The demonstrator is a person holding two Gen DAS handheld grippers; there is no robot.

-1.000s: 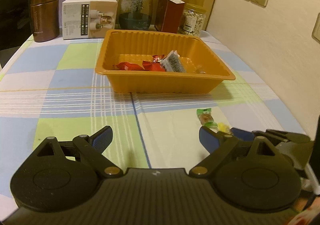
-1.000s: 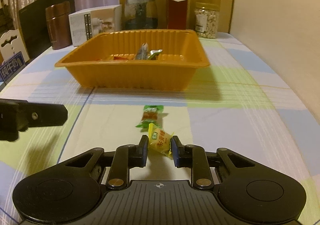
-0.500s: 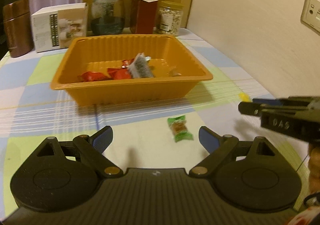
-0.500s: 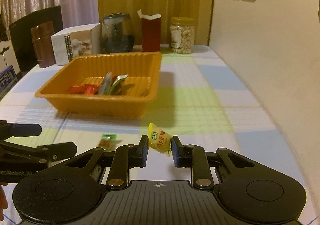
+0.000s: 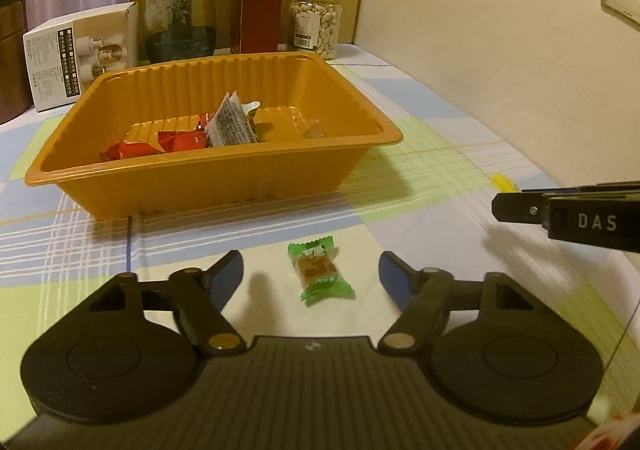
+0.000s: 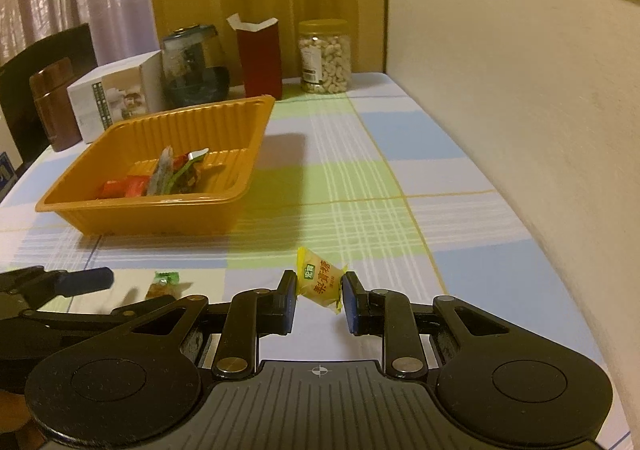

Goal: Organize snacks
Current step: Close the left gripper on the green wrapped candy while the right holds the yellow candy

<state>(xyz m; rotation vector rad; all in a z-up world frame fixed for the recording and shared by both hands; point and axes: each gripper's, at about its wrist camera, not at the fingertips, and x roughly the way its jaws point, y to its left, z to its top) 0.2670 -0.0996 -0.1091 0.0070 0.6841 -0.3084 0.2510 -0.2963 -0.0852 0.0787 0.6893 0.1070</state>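
Left gripper now straddling green candy, closing, candy lengthwise between fingers

green candy: flat on my tablecloth, before tray
yellow candy: I see it lifted, tilted
orange tray: several wrapped snacks inside

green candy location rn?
On the tablecloth, between the closing fingers of the left tool, untouched, in front of the orange tray: green candy.
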